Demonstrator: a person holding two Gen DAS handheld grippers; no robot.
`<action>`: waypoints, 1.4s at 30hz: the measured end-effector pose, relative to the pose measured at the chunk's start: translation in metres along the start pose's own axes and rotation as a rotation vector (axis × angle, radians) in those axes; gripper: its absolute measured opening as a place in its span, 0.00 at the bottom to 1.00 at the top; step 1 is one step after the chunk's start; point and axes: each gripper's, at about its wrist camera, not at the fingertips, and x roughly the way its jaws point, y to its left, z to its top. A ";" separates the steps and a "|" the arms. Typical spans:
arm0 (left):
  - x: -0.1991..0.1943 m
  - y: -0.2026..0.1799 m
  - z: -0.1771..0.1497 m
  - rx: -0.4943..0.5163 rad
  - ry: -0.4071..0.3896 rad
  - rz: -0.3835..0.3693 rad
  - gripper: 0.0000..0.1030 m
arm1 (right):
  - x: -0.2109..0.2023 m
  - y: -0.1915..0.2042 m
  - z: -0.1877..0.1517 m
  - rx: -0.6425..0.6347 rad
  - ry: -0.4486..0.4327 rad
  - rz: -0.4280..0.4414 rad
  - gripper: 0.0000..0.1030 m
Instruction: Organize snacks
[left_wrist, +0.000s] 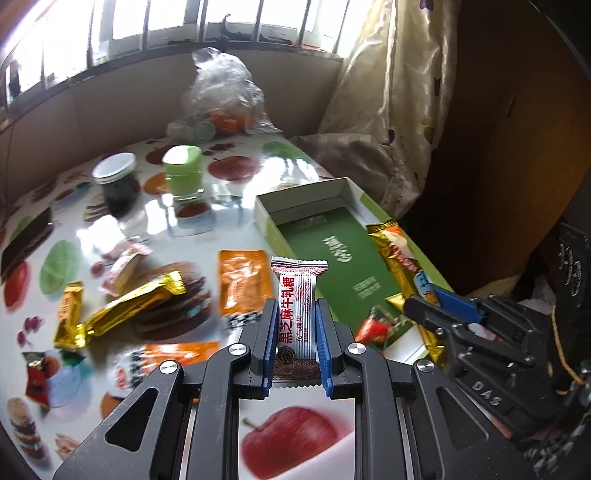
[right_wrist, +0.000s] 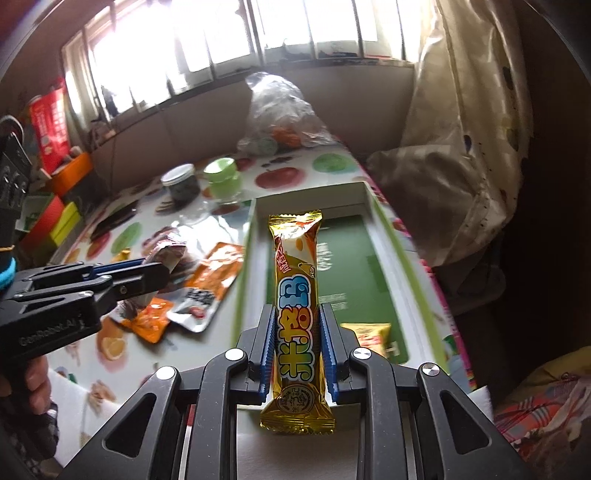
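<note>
Left wrist view: the left gripper (left_wrist: 295, 314) is clamping its blue-padded black jaws on a white, red-lettered candy wrapper (left_wrist: 296, 310), holding it upright above the fruit-printed glossy tablecloth (left_wrist: 122, 229). Just beyond its tips an orange foil sachet (left_wrist: 242, 284) is lying flat, and to the left two gold foil bars (left_wrist: 122, 306) are resting crossed on the cloth, with a small red-wrapped sweet (left_wrist: 37, 376) nearer the edge. To the right, a shallow white cardboard box with a green floor (left_wrist: 325, 236) is sitting open along the table's edge, a small red packet (left_wrist: 375, 326) lying in its near corner.

Right wrist view: the right gripper (right_wrist: 297, 339) is squeezing a long gold foil snack bar with blue and green lettering (right_wrist: 297, 295), its far end reaching out over the same box, and a small yellow packet (right_wrist: 369, 332) is showing in the box's near corner beside the right finger.

Farther back in the left wrist view, a dark glass jar with a white lid (left_wrist: 116, 181) and a pale green plastic container (left_wrist: 183, 170) are standing side by side. Behind them a crumpled clear plastic bag (left_wrist: 221, 96) is leaning near the wall under a bright barred window (left_wrist: 207, 18), with a patterned cream curtain (left_wrist: 391, 92) hanging at the right.
</note>
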 end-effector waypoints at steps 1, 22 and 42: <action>0.006 -0.003 0.002 -0.007 0.012 -0.009 0.20 | 0.003 -0.004 0.001 0.004 0.006 -0.006 0.21; 0.085 -0.034 0.020 -0.025 0.135 -0.043 0.20 | 0.047 -0.039 0.012 -0.014 0.078 -0.072 0.21; 0.105 -0.036 0.024 -0.037 0.186 -0.057 0.21 | 0.051 -0.042 0.011 0.000 0.083 -0.089 0.29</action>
